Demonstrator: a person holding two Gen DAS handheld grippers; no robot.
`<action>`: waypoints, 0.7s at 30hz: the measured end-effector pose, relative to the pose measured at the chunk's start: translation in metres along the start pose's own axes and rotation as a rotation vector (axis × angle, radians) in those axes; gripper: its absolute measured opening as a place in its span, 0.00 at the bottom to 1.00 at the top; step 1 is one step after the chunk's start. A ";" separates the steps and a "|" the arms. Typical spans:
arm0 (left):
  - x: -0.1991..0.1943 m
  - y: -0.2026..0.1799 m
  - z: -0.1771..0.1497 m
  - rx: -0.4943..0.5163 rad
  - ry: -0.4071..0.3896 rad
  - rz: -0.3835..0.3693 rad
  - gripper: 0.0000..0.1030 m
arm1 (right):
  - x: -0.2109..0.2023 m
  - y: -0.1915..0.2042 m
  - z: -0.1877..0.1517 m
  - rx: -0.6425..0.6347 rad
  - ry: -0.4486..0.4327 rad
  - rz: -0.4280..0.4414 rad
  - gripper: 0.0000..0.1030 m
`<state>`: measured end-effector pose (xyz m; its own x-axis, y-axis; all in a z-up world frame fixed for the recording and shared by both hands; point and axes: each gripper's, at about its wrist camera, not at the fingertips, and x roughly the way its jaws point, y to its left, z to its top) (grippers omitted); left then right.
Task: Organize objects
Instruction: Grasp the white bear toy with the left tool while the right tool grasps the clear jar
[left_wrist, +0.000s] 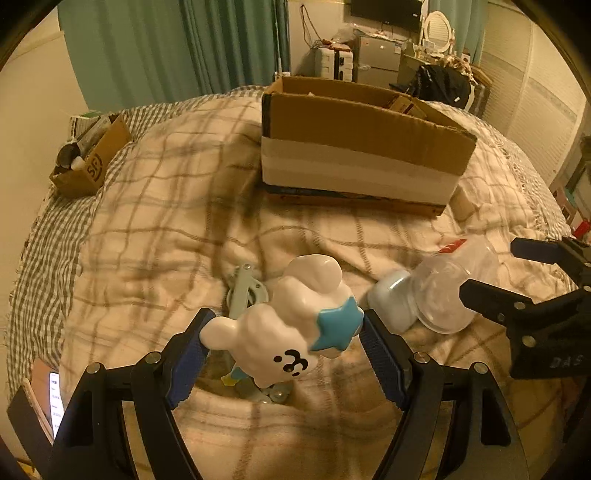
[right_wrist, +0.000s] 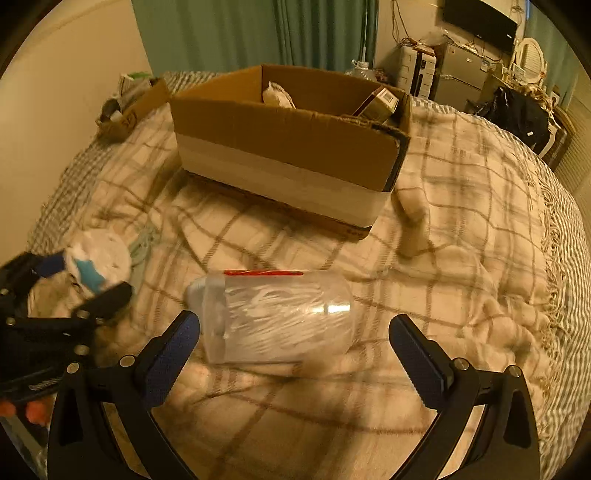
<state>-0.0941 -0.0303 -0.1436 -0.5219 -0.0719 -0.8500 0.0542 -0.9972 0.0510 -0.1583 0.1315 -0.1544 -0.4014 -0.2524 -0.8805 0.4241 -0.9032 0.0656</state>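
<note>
Left wrist view sits low over the bed, looking ahead toward the cardboard box at 12 o'clock, white figurine close up. Right wrist view rides just beside it, same heading, clear jar near. Both share box, jar, figurine, and each catches the other claw at its edge.
</note>
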 end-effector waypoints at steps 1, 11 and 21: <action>0.001 0.002 0.001 -0.002 0.004 0.001 0.78 | 0.003 -0.001 0.001 0.002 0.007 0.003 1.00; 0.007 0.006 0.003 -0.009 0.026 -0.013 0.78 | 0.034 0.007 0.006 -0.013 0.104 0.044 0.88; -0.011 0.012 -0.003 -0.043 0.017 -0.029 0.78 | -0.002 0.009 -0.001 0.014 0.019 0.017 0.88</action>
<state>-0.0845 -0.0416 -0.1353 -0.5092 -0.0421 -0.8596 0.0761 -0.9971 0.0038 -0.1531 0.1243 -0.1525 -0.3785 -0.2611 -0.8880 0.4190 -0.9038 0.0871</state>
